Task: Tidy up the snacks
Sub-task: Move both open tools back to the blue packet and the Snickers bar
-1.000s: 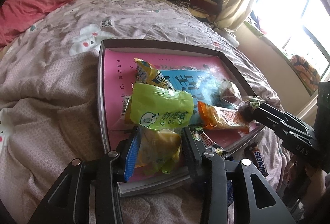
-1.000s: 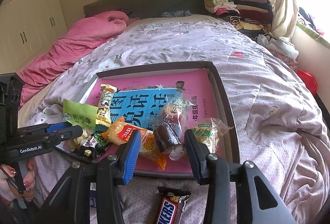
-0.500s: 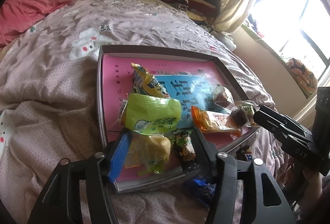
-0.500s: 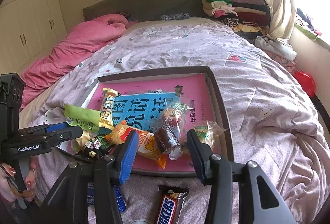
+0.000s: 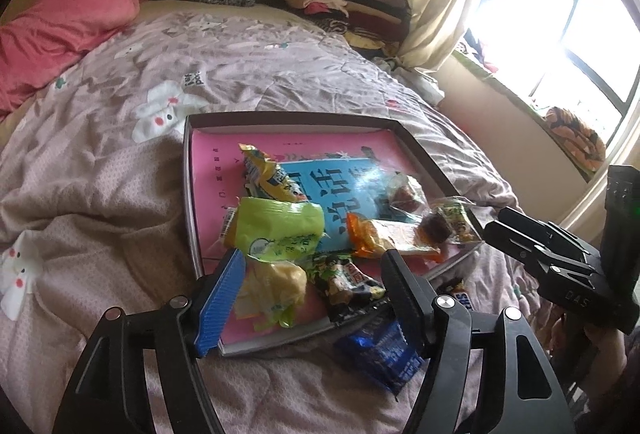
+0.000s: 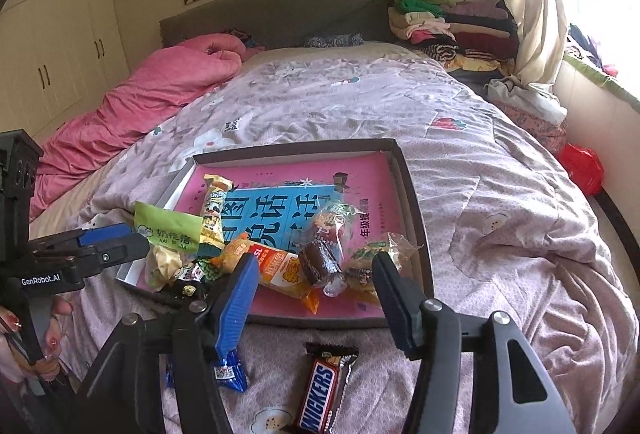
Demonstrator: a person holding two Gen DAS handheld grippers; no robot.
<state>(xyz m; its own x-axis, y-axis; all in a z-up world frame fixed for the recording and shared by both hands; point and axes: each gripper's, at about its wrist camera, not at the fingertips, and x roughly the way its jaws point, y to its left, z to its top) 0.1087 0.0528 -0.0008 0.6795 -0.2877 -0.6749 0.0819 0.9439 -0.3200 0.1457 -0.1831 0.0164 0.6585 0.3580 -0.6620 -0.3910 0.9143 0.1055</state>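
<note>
Snacks are piled at the near end of the tray (image 6: pixel 412 194) on the bed (image 6: pixel 500 186) — both grippers are letting go. Left gripper (image 5: pixel 312 294) jaws opening around a yellow packet (image 5: pixel 276 282), apparently not pressing it. Right gripper (image 6: pixel 312 298) opening, nothing gripped — Snickers bar (image 6: pixel 324 390) lies outside the tray.

Left gripper (image 5: pixel 312 290): jaws opening, pads touching nothing.
Between the fingers: yellow snack bag (image 5: pixel 274 284), dark green packet (image 5: pixel 344 280), both lying in the tray (image 5: pixel 191 202).
Beyond the fingertips: lime-green pouch (image 5: pixel 280 228).
Under the right finger: blue wrapper (image 5: pixel 380 356) on the quilt (image 5: pixel 100 194).
</note>
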